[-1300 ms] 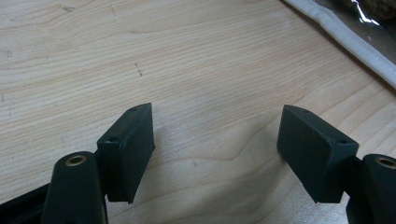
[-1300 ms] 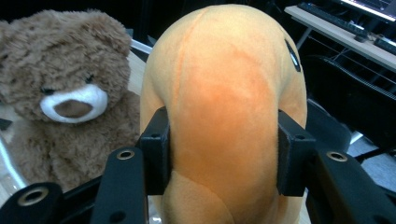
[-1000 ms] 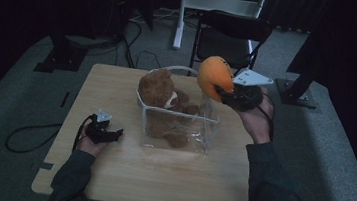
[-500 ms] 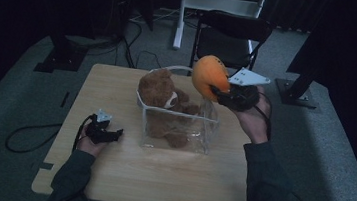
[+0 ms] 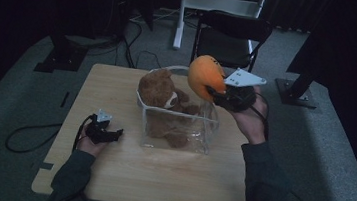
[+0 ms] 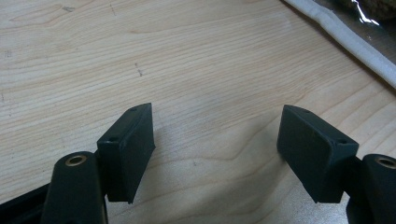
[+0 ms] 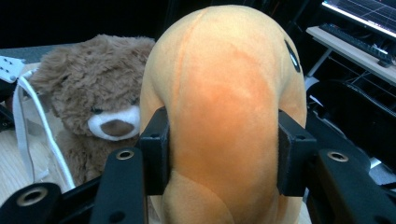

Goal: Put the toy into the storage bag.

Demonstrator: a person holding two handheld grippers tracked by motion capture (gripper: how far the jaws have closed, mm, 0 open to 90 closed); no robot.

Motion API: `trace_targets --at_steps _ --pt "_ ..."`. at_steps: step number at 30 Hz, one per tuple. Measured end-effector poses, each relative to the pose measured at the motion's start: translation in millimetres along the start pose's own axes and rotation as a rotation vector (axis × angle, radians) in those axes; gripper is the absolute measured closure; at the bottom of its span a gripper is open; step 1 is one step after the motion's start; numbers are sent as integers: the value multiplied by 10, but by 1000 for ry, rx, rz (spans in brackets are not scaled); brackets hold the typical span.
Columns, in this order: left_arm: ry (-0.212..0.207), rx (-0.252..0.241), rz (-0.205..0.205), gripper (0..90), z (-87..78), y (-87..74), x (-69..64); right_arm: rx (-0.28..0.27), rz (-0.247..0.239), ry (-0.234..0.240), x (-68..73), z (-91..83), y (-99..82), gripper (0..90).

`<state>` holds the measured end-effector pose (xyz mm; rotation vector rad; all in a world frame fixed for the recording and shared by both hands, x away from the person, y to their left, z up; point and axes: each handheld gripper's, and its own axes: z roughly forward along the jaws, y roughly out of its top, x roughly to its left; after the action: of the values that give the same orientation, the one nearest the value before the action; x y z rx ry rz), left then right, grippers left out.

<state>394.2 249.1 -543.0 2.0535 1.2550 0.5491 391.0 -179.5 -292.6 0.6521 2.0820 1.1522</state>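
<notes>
My right gripper (image 5: 216, 90) is shut on an orange plush toy (image 5: 205, 76), held in the air above the right rim of a clear plastic bin (image 5: 202, 138). In the right gripper view the pads squeeze the orange plush toy (image 7: 224, 121) from both sides. A brown teddy bear (image 5: 159, 94) sits upright inside the bin, and the teddy bear (image 7: 93, 98) faces the right gripper's camera. My left gripper (image 5: 112, 135) rests on the wooden table (image 5: 158, 179) left of the bin; its jaws stand open with bare wood between the fingers (image 6: 128, 149).
A black chair (image 5: 233, 36) stands behind the table. Cables (image 5: 27, 137) trail on the grey floor at the left. Dark stands and a white frame (image 5: 217, 4) line the back. A desk with a monitor (image 7: 359, 18) shows at the upper right of the right gripper view.
The right gripper has carried the orange plush toy slightly to the left, toward the bin. The left gripper has stayed where it was.
</notes>
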Motion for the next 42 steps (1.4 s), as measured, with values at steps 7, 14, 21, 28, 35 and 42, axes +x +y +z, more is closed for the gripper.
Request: trace_targets --at_steps 7,14,21,28,35,42 --pt "0 0 0 278 0 0 0 -5 -13 12 53 2 31 487" --pt "0 0 0 278 0 0 0 -7 -22 30 97 18 51 487" --pt "0 0 0 278 0 0 0 -9 -33 43 150 40 71 486" --pt "0 0 0 278 0 0 0 -12 -47 52 197 60 100 486" --pt "0 0 0 278 0 0 0 -10 -58 67 257 88 109 486" --pt "0 0 0 278 0 0 0 -14 -68 75 296 88 107 486"
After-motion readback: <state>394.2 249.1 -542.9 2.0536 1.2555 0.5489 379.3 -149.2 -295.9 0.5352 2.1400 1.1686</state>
